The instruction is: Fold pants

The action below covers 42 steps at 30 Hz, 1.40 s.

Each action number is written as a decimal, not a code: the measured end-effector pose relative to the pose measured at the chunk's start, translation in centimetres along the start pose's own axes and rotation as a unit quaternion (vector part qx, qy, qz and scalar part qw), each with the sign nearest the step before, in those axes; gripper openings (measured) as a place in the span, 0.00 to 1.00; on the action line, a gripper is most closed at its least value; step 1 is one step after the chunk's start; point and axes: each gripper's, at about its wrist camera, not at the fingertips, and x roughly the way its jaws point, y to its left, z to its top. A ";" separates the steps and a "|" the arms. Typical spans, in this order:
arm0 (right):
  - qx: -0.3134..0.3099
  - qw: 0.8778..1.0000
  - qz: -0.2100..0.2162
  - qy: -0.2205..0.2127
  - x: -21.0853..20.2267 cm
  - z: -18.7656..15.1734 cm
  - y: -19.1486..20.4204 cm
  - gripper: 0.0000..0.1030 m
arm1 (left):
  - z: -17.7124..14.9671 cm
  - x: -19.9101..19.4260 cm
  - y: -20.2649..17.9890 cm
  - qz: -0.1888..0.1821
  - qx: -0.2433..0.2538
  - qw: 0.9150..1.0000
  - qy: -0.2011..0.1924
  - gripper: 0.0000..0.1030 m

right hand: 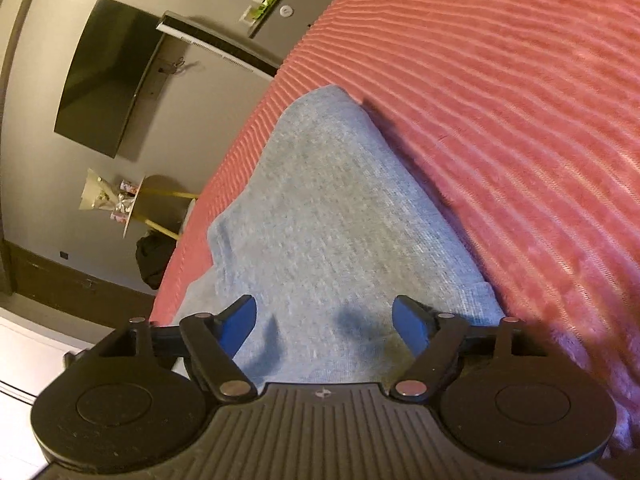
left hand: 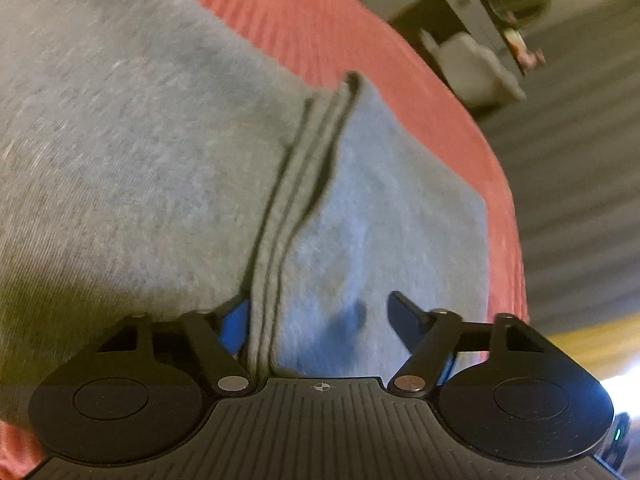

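- The grey pants (left hand: 140, 168) lie on a bed covered by a ribbed pink blanket (left hand: 304, 16), filling the left and centre of the left wrist view.
- In that view a stack of layered edges (left hand: 296, 200) runs from mid-frame down to the left tool (left hand: 320, 320); a flatter panel spreads to its right, reaching close to the blanket's edge at the right of the frame.
- The left tool is spread wide, clamping nothing. Its left blue pad sits right beside the stacked edges; the right finger hangs over the flat panel. Whether either one touches cloth I cannot tell.
- In the right wrist view the right tool (right hand: 324, 320) is likewise spread apart and empty, low over a narrower stretch of the pants (right hand: 340, 208) that runs toward the upper middle of the frame.
- Judging by the layers, at least one fold seems made.
- Risks:
  - Closing the left tool here may catch only some layers, so the stack would slide apart when lifted.
  - The cloth lies near the bed's edge in both views; a pull that way could drag it off.
  - Uneven lifting by the two tools would skew the next fold.
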 end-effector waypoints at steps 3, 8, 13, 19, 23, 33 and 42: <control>-0.008 1.000 -0.001 -0.001 0.7 0.0 0.7 0.75 | 0.2 0.5 0.2 0.006 -0.014 1.000 0.001 0.18; -0.041 0.999 -0.011 0.011 0.8 -0.4 1.8 0.32 | -0.3 -0.7 -0.6 0.001 0.018 1.000 -0.018 0.17; -0.098 0.991 -0.072 0.051 1.2 -1.8 3.5 0.21 | -0.5 -2.9 -0.8 -0.019 0.031 0.999 -0.032 0.17; -0.141 0.981 -0.104 0.087 1.2 -3.0 4.8 0.18 | -1.6 -3.9 -0.9 -0.009 0.075 0.996 -0.047 0.16; -0.178 0.971 -0.122 0.103 1.4 -3.4 5.9 0.18 | -2.1 -4.5 -1.4 0.010 0.109 0.992 -0.056 0.17; -0.176 0.981 -0.076 0.006 -2.0 -0.6 6.1 0.30 | -0.4 -3.2 0.5 0.041 0.069 0.994 -0.072 0.43; -0.145 0.988 -0.053 -0.005 0.7 0.4 4.4 0.39 | 2.9 -0.4 -0.5 0.034 0.045 0.997 -0.043 0.18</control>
